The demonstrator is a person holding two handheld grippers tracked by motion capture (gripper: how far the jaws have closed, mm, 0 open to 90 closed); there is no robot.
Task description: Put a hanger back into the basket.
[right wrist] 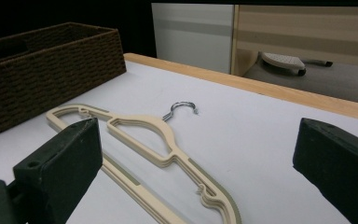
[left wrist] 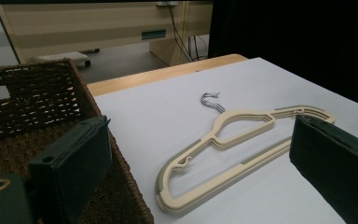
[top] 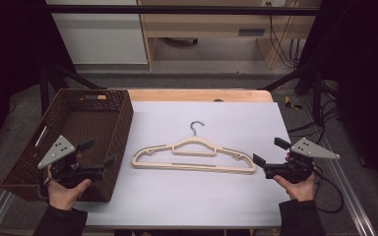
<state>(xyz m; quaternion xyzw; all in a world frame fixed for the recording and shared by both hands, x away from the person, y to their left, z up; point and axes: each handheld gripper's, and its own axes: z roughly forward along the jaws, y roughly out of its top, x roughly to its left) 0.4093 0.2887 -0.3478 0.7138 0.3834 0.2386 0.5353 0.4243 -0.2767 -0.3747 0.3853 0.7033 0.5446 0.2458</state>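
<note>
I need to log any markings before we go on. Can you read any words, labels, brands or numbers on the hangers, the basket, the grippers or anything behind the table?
None can be read.
Hangers: plain cream, no print visible.
Basket: plain brown weave, no tag visible.
Left gripper and right gripper: no lettering visible on jaws or grey plates.
Cabinet behind the table: one small dark plate, too small and blurred to read.

two black handheld two-jaw grippers, left gripper (top: 97,152) & right gripper (top: 270,151); each w/ a grey three-cornered plate on top, dotted w/ small dark holes; jaws are blocky dark pads, a brass-ringed hole at the left gripper's base; black cable trails from right one; person wears dark long sleeves (top: 302,216).
</note>
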